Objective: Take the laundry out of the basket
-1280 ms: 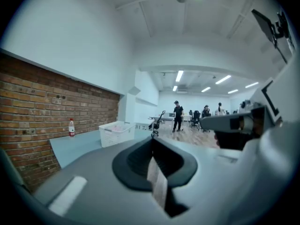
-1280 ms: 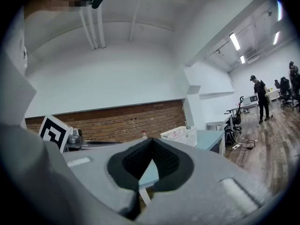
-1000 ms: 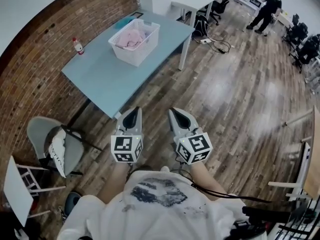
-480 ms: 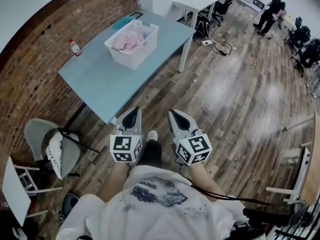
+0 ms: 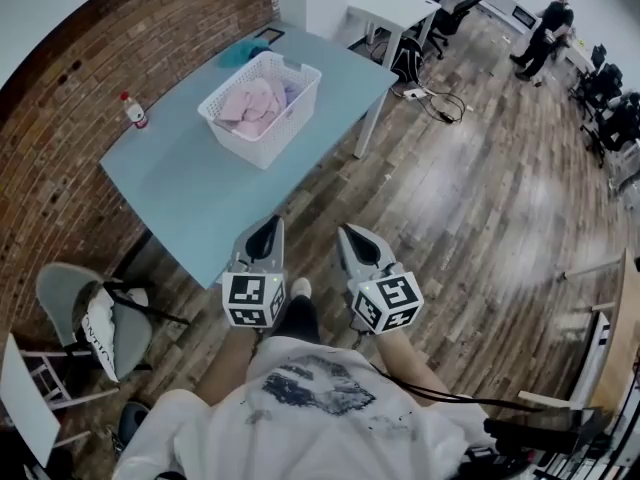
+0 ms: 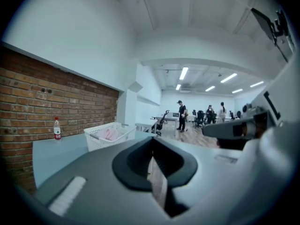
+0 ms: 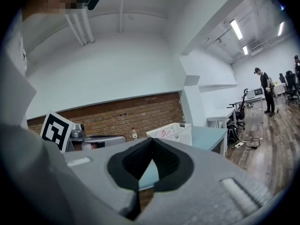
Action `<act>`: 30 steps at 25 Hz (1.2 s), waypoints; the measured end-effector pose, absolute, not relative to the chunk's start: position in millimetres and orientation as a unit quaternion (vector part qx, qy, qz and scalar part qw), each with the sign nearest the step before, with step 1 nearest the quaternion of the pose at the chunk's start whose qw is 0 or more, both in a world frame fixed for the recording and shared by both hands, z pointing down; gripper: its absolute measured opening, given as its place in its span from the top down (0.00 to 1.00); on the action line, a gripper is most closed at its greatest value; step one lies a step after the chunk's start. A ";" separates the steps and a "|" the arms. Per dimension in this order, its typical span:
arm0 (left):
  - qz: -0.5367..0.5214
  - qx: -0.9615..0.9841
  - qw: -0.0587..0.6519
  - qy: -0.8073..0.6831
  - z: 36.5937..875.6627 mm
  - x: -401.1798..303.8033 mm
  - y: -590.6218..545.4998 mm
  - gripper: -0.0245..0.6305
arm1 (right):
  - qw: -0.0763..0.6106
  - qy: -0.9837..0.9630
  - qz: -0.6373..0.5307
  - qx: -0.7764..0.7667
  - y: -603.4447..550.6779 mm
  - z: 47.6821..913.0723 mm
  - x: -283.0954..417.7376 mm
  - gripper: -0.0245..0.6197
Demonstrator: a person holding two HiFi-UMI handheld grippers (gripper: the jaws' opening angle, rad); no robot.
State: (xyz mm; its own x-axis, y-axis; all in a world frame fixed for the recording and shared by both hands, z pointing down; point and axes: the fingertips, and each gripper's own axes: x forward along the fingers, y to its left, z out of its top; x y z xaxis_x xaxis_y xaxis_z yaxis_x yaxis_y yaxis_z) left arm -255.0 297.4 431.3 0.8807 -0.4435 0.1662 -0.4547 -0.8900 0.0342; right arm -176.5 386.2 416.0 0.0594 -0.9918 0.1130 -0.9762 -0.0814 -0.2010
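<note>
A white laundry basket (image 5: 262, 108) stands on the far part of a light blue table (image 5: 190, 198). Pink laundry (image 5: 250, 103) lies inside it. My left gripper (image 5: 265, 231) and right gripper (image 5: 356, 236) are held side by side in front of my body, at the table's near corner and well short of the basket. Both are shut with nothing between the jaws. In the left gripper view the basket (image 6: 108, 135) shows beyond the shut left gripper (image 6: 153, 144). It also shows in the right gripper view as a basket (image 7: 173, 132) past the shut right gripper (image 7: 152, 142).
A small bottle (image 5: 132, 111) stands at the table's left edge by the brick wall. A teal cloth (image 5: 243, 53) lies behind the basket. A grey chair (image 5: 75, 303) with a white bag stands at my left. A white desk (image 5: 390, 8), floor cables (image 5: 430, 96) and a person (image 5: 545, 23) are far off.
The table and basket have come closer and lower in the head view as I step toward them. Both grippers stay shut in the same place before my body.
</note>
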 end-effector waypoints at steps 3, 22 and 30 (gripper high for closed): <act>0.078 0.968 0.036 -0.236 429.5 -232.1 251.8 0.98 | 0.031 0.680 -0.114 -0.724 337.1 414.3 -154.0 0.96; 0.070 0.952 0.061 -0.293 421.5 -175.6 24.9 0.98 | 0.001 0.716 -0.129 -0.686 104.1 400.6 -85.0 0.96; 0.082 0.938 0.067 -0.331 430.9 -158.1 -16.6 0.98 | -0.004 0.749 -0.129 -0.650 47.2 403.8 -64.5 0.96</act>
State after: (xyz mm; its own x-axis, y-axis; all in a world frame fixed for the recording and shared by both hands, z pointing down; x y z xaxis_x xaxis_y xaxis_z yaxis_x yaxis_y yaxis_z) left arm -158.1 -16.6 430.9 0.7670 -0.6103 0.1981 -0.6323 -0.7713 0.0721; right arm -64.5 47.2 403.8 -0.1558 -0.9723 0.1741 -0.9744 0.1223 -0.1888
